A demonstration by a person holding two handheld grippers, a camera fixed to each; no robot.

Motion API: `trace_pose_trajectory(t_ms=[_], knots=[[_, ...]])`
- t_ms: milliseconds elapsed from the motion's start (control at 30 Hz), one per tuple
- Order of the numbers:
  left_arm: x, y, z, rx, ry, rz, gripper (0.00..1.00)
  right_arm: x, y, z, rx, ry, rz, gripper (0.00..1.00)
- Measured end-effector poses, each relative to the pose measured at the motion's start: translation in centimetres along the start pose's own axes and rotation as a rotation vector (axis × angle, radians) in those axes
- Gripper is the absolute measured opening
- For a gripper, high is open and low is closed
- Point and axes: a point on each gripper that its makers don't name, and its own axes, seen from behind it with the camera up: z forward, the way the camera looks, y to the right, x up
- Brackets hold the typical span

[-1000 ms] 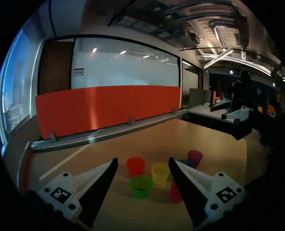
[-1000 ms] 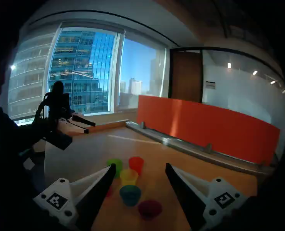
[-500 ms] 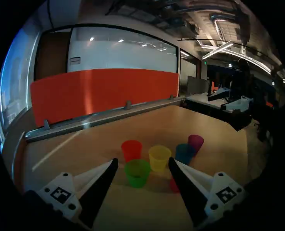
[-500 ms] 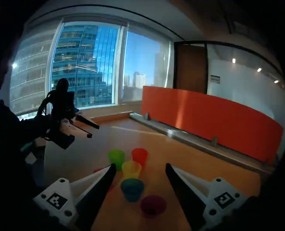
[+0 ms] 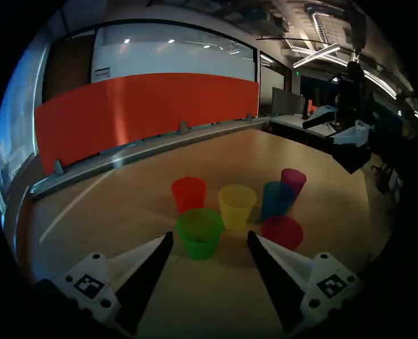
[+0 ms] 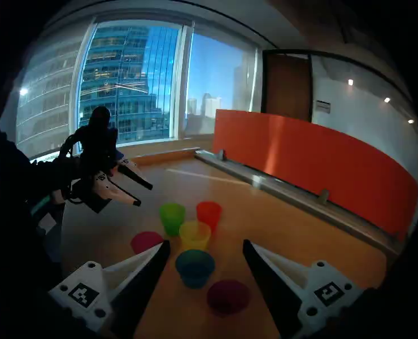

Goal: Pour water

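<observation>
Six plastic cups stand close together on the wooden table point(image 5: 113, 209), well in from the edge that carries the orange divider point(image 5: 147, 110). In the left gripper view the left claw point(image 5: 209, 234) hangs wide and empty above the table. The green cup point(image 5: 199, 232) sits nearest, between its fingertips. Just beyond are the yellow cup point(image 5: 236, 206) and the orange-red cup point(image 5: 188, 193), and the crimson cup point(image 5: 282, 231) stands by the right fingertip. The blue cup point(image 5: 277, 199) and purple cup point(image 5: 292, 182) stand side by side farther back. In the right gripper view the right claw point(image 6: 205, 243) is also wide and empty, with the blue cup and purple cup closest to it. Whether any cup holds water cannot be told.
</observation>
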Motion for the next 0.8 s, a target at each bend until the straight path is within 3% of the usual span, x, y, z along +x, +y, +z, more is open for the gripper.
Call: trace_pose_trajectory(t_ms=[400,800], knots=[[-3.0,-0.3,3.2,0.002,-0.103,0.042,0.98,-2.5,-0.6,2.4,0.049,-0.069,-0.037,0.99],[-4.1,-1.4,5.4,0.019,-0.151,0.061,0.97,-4.5,-1.7,4.3,0.097,-0.135,-0.092,0.99]])
